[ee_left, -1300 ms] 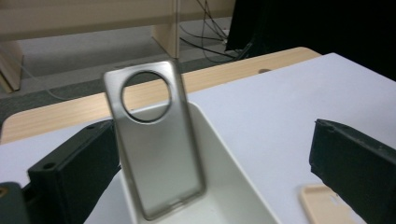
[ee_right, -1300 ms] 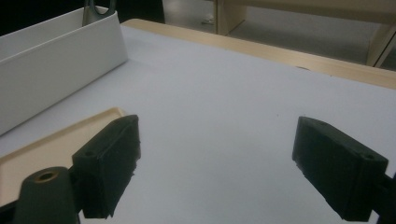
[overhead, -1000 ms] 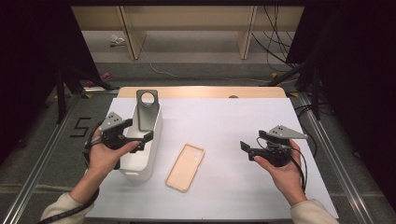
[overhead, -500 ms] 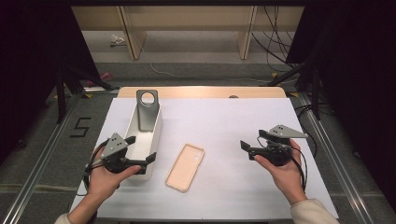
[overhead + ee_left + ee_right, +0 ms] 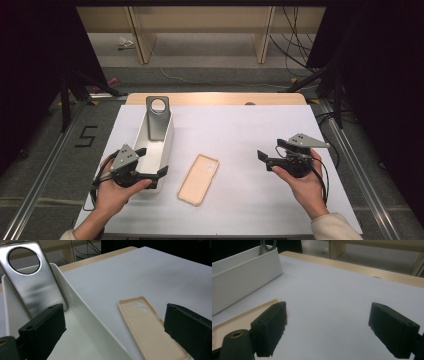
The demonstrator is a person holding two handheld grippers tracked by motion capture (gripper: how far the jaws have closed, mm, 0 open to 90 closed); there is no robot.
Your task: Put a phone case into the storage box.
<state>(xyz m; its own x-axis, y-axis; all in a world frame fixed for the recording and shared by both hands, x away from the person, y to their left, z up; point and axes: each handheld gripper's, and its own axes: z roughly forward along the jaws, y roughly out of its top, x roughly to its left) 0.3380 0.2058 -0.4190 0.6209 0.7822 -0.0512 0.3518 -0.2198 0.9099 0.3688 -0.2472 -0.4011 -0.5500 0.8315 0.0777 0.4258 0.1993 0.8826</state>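
The left gripper [image 5: 150, 162] has drawn back toward the person since a second ago — then it sat beside the middle of the white tray [image 5: 170, 134], now it hangs at the tray's near end, at about 8 o'clock on the worktop [image 5: 240, 125]. Its jaws stand wide apart with nothing between them; in the left gripper view one jaw sits over the tray's inside and the other over the near end of the beige phone case [image 5: 150, 327]. That case lies flat and open side up on the worktop, just right of the tray and apart from it, near the 6 o'clock edge in the high view [image 5: 199, 179]; it has not moved. The silver phone back [image 5: 158, 117], with its round camera hole, leans upright against the tray's far end at roughly 11 o'clock, as before. The right gripper [image 5: 267, 159] has stayed at about 4 o'clock, well apart from the case, its jaws also spread wide and empty — the right gripper view shows bare worktop between them, the case's corner [image 5: 242, 315] behind the left-hand jaw and the tray [image 5: 244, 272] farther off.
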